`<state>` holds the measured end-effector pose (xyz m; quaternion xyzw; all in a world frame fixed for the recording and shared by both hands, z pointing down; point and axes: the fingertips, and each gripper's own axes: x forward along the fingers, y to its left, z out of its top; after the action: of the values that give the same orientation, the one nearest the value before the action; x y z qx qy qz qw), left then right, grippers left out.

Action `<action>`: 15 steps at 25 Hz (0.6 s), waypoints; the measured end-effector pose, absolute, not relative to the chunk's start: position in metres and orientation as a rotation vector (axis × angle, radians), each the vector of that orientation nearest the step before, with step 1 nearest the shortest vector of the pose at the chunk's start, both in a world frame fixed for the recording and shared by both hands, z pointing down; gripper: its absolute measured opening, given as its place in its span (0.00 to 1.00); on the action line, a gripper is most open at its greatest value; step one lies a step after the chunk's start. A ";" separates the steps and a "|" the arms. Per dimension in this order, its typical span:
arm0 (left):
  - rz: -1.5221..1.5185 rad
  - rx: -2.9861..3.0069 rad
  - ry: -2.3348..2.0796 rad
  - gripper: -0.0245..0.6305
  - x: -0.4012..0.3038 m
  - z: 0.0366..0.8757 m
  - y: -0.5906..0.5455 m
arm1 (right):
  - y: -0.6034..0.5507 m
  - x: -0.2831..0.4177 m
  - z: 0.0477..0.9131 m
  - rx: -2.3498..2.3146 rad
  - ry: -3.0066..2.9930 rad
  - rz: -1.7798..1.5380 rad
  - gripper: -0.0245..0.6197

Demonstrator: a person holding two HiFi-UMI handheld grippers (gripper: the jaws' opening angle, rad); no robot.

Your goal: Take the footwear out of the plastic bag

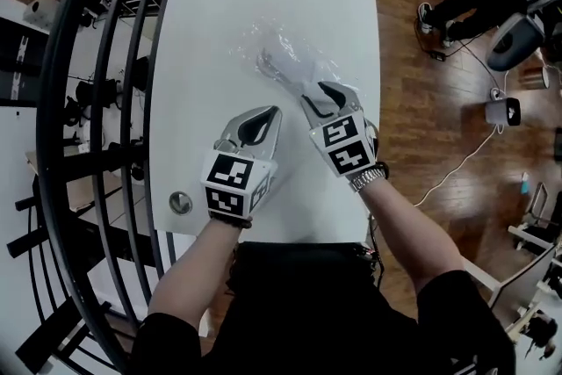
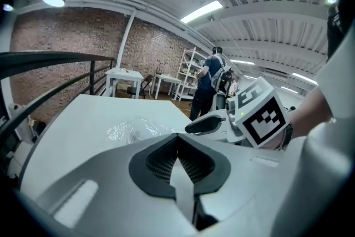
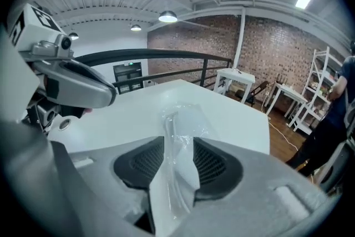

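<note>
**Right tool at the bag's near end, jaws apart; left tool shut beside it**

Head view: one clear plastic bag [image 1: 290, 57] lies crumpled on the white table [image 1: 202, 31], past the middle. Its long axis runs slantwise from far left to near right, straight toward the right tool [image 1: 318, 92], whose tips are at the bag's near end. The left tool [image 1: 268, 117] sits just beside the right one, closer to the person and short of the bag, so the right hand is the nearer of the two. Something pale and long shows through the film. I take it for the footwear, not yet out of the bag, but it is too washed out to count the pieces. A single round metal disc [image 1: 180, 203] is set into the table near the person's left.

Left gripper view: this tool's jaws are pressed together with nothing between them. The bag [image 2: 136, 130] lies ahead and a little to the left, apart from the tips. The right tool [image 2: 208, 124] reaches in from the right.

Right gripper view: the jaws stand apart and a strip of the bag's film [image 3: 180, 119] runs up between them. The pads flank it on both sides but do not visibly pinch it. The rest of the bag stretches straight ahead along the jaws' line.

The count is two tools, one bag and one table. The next move looks to depend on the right jaws closing on that strip of film.
</note>
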<state>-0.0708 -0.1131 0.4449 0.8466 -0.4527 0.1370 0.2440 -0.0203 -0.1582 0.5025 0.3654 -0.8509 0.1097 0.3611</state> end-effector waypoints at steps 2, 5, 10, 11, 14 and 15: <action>0.372 2.306 -1.221 0.06 -0.074 0.452 -0.117 | -0.169 -0.022 0.514 0.934 -2.150 0.262 0.27; 0.369 2.297 -1.202 0.06 -0.083 0.460 -0.117 | -0.179 -0.025 0.530 0.915 -2.081 0.211 0.29; 0.366 2.279 -1.212 0.06 -0.100 0.465 -0.120 | -0.179 -0.022 0.556 0.852 -1.979 0.194 0.29; 0.365 2.276 -1.217 0.06 -0.103 0.465 -0.121 | -0.176 -0.022 0.557 0.836 -1.970 0.188 0.29; 0.366 2.270 -1.231 0.06 -0.114 0.467 -0.120 | -0.160 -0.025 0.559 0.778 -1.965 0.154 0.29; 0.372 2.269 -1.237 0.06 -0.118 0.468 -0.120 | -0.155 -0.026 0.559 0.754 -1.968 0.147 0.29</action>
<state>-0.1176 -0.1199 0.4678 0.8386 -0.4571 0.1375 0.2625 -0.0258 -0.1552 0.5595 0.3109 -0.8108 0.0604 0.4922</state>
